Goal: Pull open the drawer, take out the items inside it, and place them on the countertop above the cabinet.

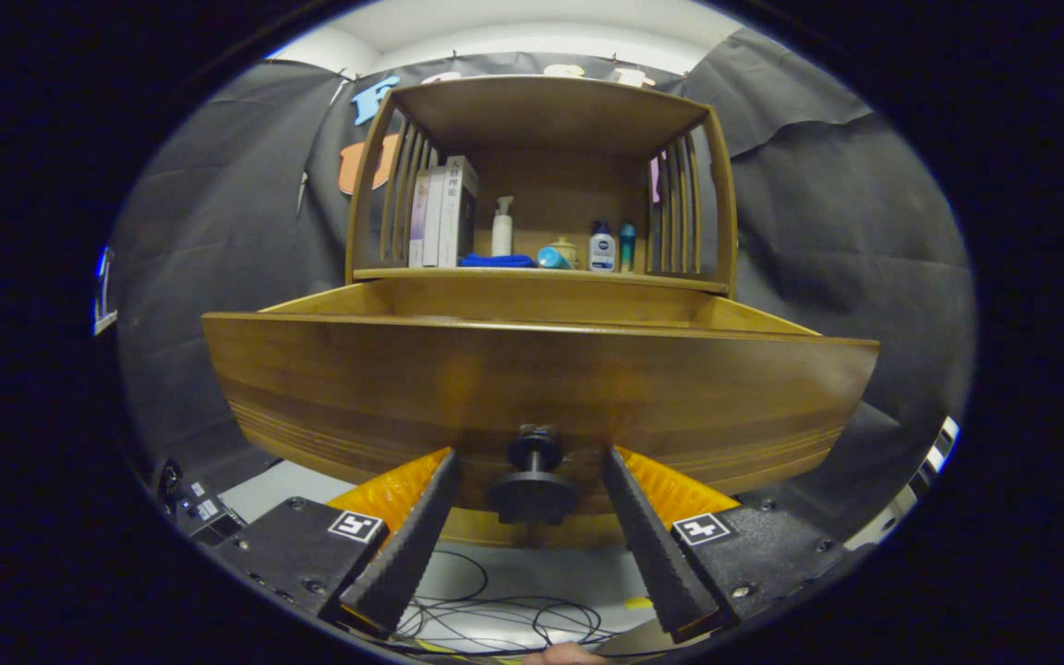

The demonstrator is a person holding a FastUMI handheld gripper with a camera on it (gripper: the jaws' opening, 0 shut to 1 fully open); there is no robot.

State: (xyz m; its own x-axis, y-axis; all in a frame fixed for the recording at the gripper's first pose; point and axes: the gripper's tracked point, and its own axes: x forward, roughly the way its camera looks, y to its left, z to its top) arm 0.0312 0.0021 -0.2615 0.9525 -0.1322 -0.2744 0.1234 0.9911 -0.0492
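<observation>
My gripper (pixel 530 462) is nearest, fingers spread either side of the drawer's knob (pixel 534 480) without touching it. The drawer (pixel 532 379) stands pulled out below the countertop's front edge (pixel 541 274). It looks heavy and stiff; the rigid knob is the handhold.

loose cables (pixel 495 619) on the floor, black cloth wall (pixel 828 231) behind
</observation>
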